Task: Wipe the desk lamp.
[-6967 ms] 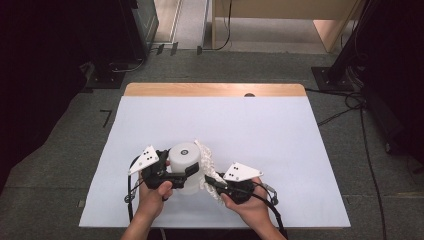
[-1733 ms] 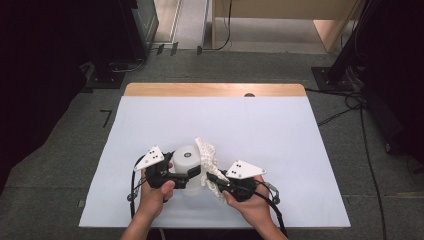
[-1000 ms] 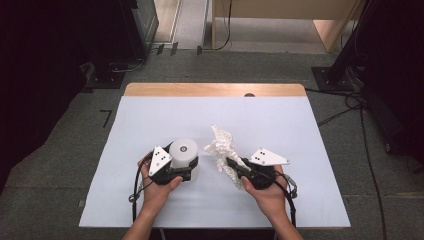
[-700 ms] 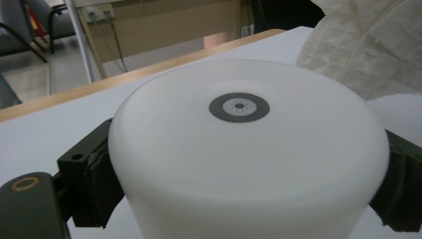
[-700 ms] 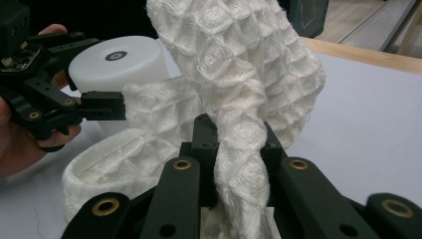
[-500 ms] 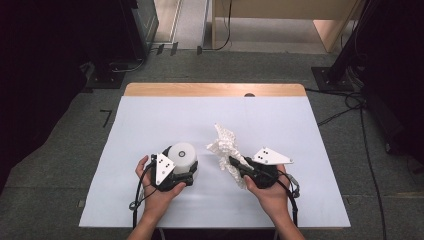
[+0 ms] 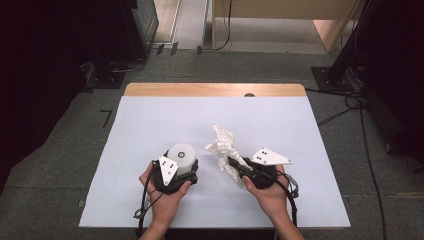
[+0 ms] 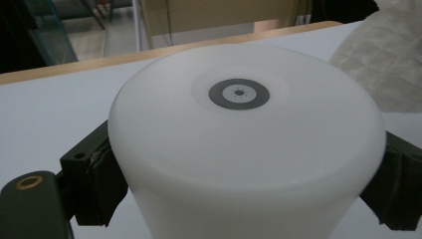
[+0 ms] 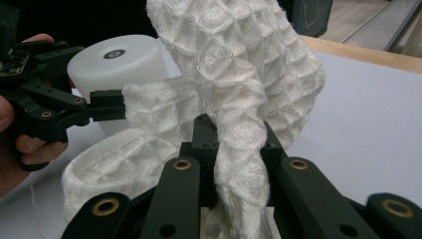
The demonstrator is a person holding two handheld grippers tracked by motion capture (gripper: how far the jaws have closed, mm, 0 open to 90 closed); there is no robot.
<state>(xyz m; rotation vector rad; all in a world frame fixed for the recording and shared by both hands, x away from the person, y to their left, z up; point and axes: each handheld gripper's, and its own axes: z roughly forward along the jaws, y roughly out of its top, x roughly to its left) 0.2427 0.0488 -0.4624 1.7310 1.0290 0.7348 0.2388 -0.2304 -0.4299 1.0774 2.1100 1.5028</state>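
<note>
A white round container (image 7: 181,155) stands on the white table cover (image 7: 150,120), its flat top bearing a small grey ring. My left gripper (image 7: 179,166) is shut on it; its pads (image 8: 97,179) press on both sides of the container (image 8: 244,139). To its right my right gripper (image 7: 235,163) is shut on a white waffle-weave cloth (image 7: 222,146), held bunched and lifted off the table. In the right gripper view the cloth (image 9: 239,74) rises from between the closed jaws of my right gripper (image 9: 234,144). The container (image 9: 119,62) and my left gripper (image 9: 107,107) stand behind the cloth on the left.
The table's wooden far edge (image 7: 215,90) shows beyond the white cover. Cables (image 7: 350,105) and dark equipment stands lie on the grey floor around the table. Open cover stretches behind and to both sides of the hands.
The right gripper has carried the cloth rightward, off the container it lay against before. The left hand has shifted slightly toward the near side of the container. In the last half second little moves.
</note>
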